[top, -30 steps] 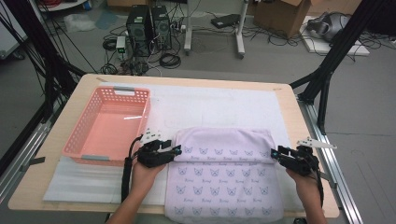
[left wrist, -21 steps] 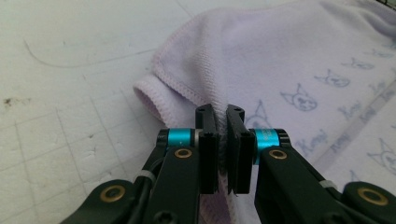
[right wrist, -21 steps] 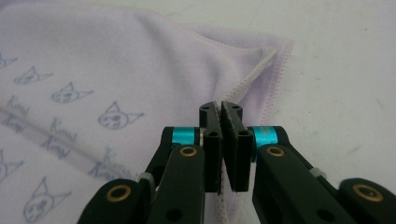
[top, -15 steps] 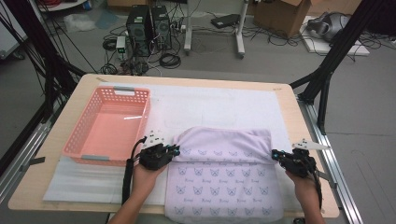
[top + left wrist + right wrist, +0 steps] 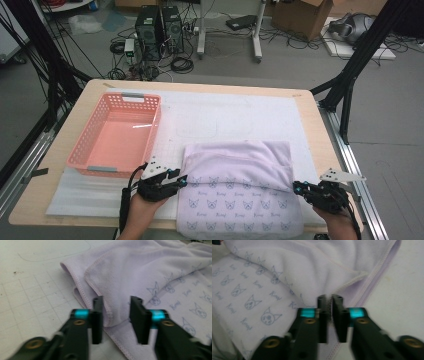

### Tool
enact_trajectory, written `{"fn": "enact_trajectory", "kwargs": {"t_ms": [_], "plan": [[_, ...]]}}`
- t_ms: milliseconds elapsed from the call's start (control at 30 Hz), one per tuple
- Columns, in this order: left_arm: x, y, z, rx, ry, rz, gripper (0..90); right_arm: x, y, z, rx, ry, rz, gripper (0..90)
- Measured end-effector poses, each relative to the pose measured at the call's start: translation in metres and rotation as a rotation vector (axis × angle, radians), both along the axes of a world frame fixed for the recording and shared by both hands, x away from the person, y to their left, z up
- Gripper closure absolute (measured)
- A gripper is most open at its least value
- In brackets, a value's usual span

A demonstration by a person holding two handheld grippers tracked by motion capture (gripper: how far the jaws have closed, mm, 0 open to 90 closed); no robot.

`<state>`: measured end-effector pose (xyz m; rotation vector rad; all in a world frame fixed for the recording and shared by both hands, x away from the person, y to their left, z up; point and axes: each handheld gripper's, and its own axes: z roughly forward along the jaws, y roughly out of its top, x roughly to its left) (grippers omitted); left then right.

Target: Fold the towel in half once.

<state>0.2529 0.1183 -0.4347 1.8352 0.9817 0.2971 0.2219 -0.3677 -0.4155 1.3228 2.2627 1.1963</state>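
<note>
While the towel lay folded, long axis running away from the person, the left gripper had just opened, its jaws apart beside the towel's fold, and the right gripper had just parted its jaws slightly over the hem.

1. My right gripper is motion-blurred at the frame's bottom; I can't tell if its near-touching pads pinch the towel.
2. The towel's near edge is cut off at the high view's bottom.

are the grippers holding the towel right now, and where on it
Neither holds it. The left gripper stands open over the lilac towel's folded left edge; the right gripper, nearly closed with an empty gap, is off its right edge.
</note>
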Motion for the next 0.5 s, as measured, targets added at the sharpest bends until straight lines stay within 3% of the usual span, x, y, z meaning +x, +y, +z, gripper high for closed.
{"fn": "enact_trajectory", "kwargs": {"t_ms": [33, 167, 367, 433, 500], "plan": [[0.003, 0.0, 0.002, -0.008, -0.013, 0.008, 53.2, 0.001, 0.001, 0.002, -0.006, -0.015, -0.032, 59.8], [0.014, -0.009, 0.008, -0.026, -0.036, 0.008, 46.6, 0.013, 0.009, 0.006, -0.009, -0.08, -0.071, 52.7], [0.046, -0.029, -0.004, 0.037, 0.031, 0.022, 45.9, 0.046, 0.03, -0.005, -0.092, -0.061, -0.065, 48.4], [0.049, -0.036, -0.009, 0.095, 0.052, 0.02, 52.7, 0.056, 0.036, -0.012, -0.111, -0.033, -0.06, 48.6], [0.046, -0.039, -0.01, 0.131, 0.027, 0.021, 69.7, 0.064, 0.04, -0.02, -0.141, -0.009, -0.046, 57.7]]}}
